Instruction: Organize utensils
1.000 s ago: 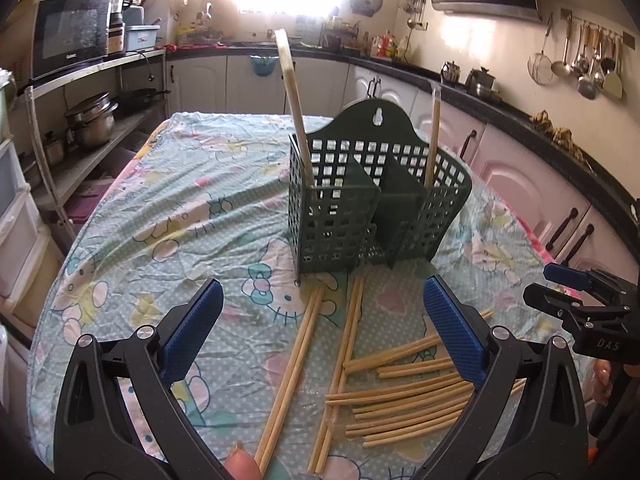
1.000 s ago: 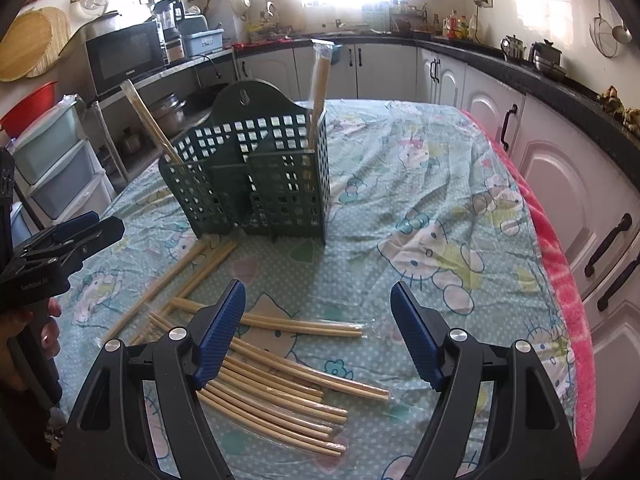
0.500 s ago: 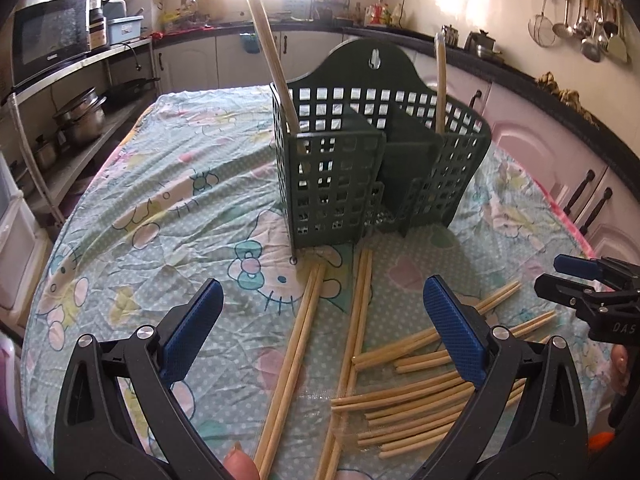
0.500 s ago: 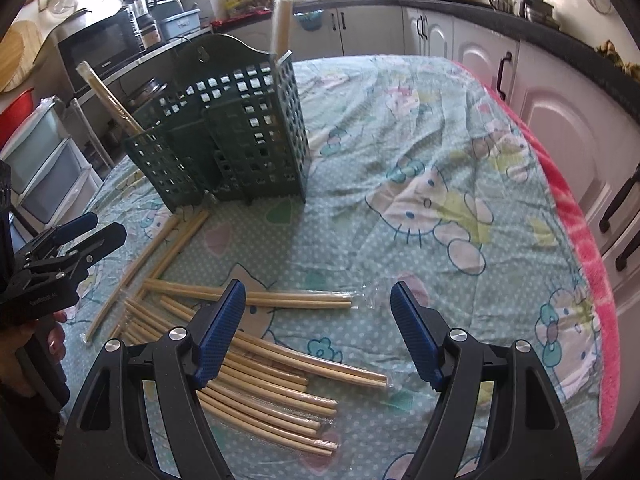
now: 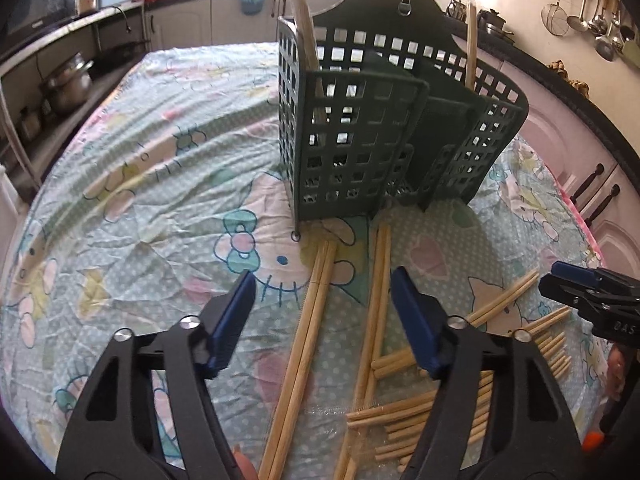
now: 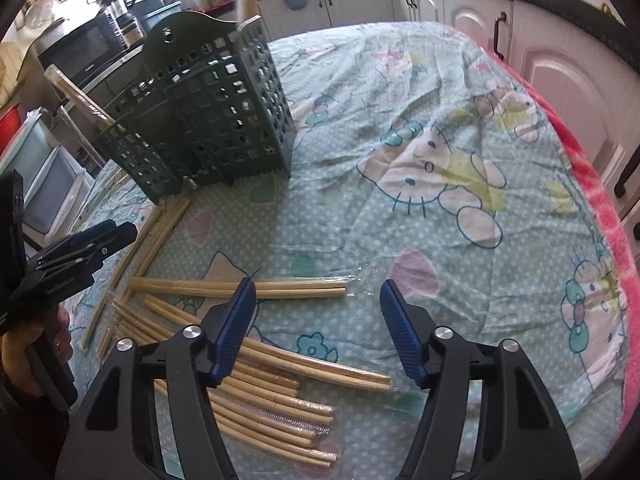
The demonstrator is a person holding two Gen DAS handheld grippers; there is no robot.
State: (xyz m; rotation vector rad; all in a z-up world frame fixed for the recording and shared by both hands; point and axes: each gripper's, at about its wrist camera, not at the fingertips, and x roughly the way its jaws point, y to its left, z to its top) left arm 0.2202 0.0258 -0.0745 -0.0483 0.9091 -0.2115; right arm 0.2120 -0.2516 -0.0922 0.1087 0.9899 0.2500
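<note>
Wooden chopsticks (image 5: 308, 344) lie beneath the left gripper (image 5: 322, 322), jaws closing, nothing gripped; likewise the right gripper (image 6: 318, 326); green holder (image 5: 384, 128) beyond.

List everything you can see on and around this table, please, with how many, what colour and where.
Utensil holder: one, dark green, standing mid-table.
Upright chopstick packs: two, tan, one in each outer compartment.
Loose chopsticks: many, tan, some in clear wrap, lying before the holder.
Tablecloth: one, pale green cartoon print.
Hanging ladles: several, metal, on the wall.
Pots: metal, on a side shelf.
Left gripper: black, blue pads, closing, nothing gripped.
Right gripper: same, closing, nothing gripped.
</note>
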